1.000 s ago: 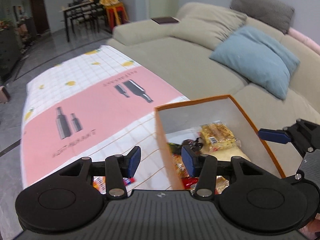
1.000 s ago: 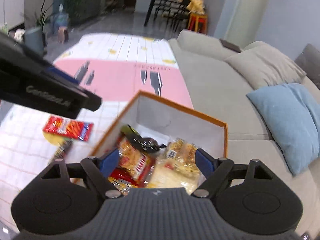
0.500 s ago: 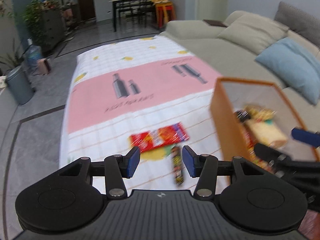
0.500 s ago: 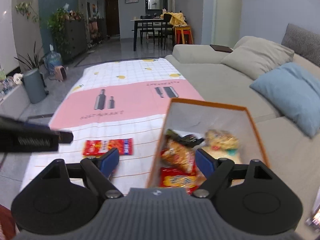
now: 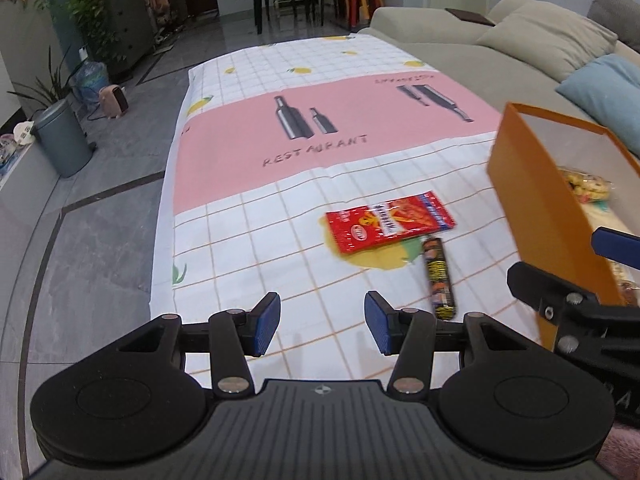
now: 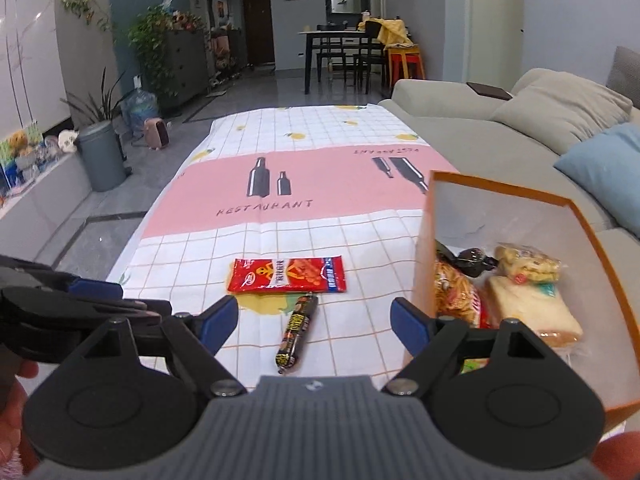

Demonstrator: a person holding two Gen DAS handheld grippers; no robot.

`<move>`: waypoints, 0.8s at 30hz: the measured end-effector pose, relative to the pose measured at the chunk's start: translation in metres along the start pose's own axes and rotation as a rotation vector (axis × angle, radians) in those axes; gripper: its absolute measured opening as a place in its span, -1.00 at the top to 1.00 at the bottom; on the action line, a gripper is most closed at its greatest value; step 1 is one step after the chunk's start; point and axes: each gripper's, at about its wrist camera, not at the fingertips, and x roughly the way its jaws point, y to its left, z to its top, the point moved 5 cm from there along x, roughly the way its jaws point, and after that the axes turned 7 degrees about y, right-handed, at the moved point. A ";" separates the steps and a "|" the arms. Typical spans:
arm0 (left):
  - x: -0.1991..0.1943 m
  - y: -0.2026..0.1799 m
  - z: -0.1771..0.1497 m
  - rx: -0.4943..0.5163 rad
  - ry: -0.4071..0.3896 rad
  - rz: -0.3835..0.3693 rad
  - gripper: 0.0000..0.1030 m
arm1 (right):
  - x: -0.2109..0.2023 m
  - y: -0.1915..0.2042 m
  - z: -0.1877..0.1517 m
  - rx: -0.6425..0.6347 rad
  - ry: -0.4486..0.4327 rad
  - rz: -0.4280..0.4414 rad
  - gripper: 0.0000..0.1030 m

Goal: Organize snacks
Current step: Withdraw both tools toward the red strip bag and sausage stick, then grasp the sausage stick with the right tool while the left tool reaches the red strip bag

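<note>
A red snack packet (image 5: 390,221) (image 6: 287,275) lies flat on the checked tablecloth. A dark sausage stick (image 5: 439,277) (image 6: 296,333) lies just in front of it. An orange box (image 5: 536,200) (image 6: 596,236) at the right holds several wrapped snacks (image 6: 516,288). My left gripper (image 5: 322,324) is open and empty, above the cloth to the left of the sausage. My right gripper (image 6: 316,326) is open and empty, with the sausage between its fingers in view; I cannot tell if it touches.
The tablecloth (image 5: 320,128) covers a long low table with a pink band printed RESTAURANT. A beige sofa (image 6: 480,120) with a blue cushion (image 6: 608,164) runs along the right. A grey bin (image 6: 102,156) and plants stand on the floor at the left.
Both grippers have swung left from over the box to above the cloth. The red packet and sausage stick now lie ahead of them. Both stay open.
</note>
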 end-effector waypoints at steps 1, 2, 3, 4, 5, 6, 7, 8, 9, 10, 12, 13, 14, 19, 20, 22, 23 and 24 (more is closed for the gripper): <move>0.003 0.002 0.000 0.002 0.001 0.001 -0.12 | 0.004 0.004 0.001 -0.014 0.002 -0.002 -0.58; 0.005 0.004 0.002 0.006 0.001 0.003 -0.12 | 0.008 0.007 0.001 -0.028 0.005 -0.003 -0.57; 0.006 0.006 0.003 0.009 0.000 0.006 -0.12 | 0.014 0.011 0.002 -0.041 0.011 -0.005 -0.56; 0.009 0.008 0.004 0.012 0.002 0.007 -0.12 | 0.019 0.013 0.003 -0.051 0.017 -0.007 -0.55; 0.012 0.009 0.005 0.015 0.005 0.008 -0.12 | 0.024 0.016 0.003 -0.059 0.023 -0.007 -0.54; 0.014 0.011 0.006 0.017 0.008 0.010 -0.12 | 0.030 0.018 0.004 -0.067 0.030 -0.006 -0.53; 0.017 0.012 0.007 0.018 0.012 0.013 -0.12 | 0.034 0.020 0.005 -0.071 0.036 -0.006 -0.52; 0.021 0.013 0.009 0.020 0.017 0.018 -0.12 | 0.039 0.022 0.005 -0.073 0.042 -0.011 -0.50; 0.025 0.014 0.010 0.022 0.022 0.023 -0.12 | 0.045 0.024 0.006 -0.075 0.049 -0.020 -0.49; 0.028 0.015 0.011 0.025 0.025 0.028 -0.12 | 0.050 0.026 0.007 -0.077 0.057 -0.026 -0.47; 0.034 0.019 0.013 0.024 0.034 0.033 -0.12 | 0.061 0.029 0.008 -0.080 0.066 -0.036 -0.46; 0.037 0.021 0.014 0.021 0.040 0.030 -0.12 | 0.065 0.030 0.009 -0.082 0.068 -0.039 -0.46; 0.039 0.022 0.015 0.018 0.044 0.025 -0.12 | 0.071 0.031 0.010 -0.083 0.072 -0.043 -0.46; 0.048 0.023 0.019 0.030 0.050 0.021 -0.12 | 0.094 0.029 0.006 -0.057 0.102 -0.078 -0.46; 0.051 0.022 0.020 0.032 0.052 0.018 -0.12 | 0.098 0.028 0.004 -0.048 0.109 -0.086 -0.46; 0.055 0.020 0.020 0.040 0.058 0.012 -0.12 | 0.105 0.025 -0.002 -0.027 0.128 -0.099 -0.46; 0.056 0.020 0.020 0.045 0.061 0.011 -0.12 | 0.108 0.024 -0.005 -0.018 0.138 -0.094 -0.45; 0.058 0.019 0.019 0.050 0.064 0.010 -0.12 | 0.112 0.022 -0.008 -0.009 0.151 -0.090 -0.45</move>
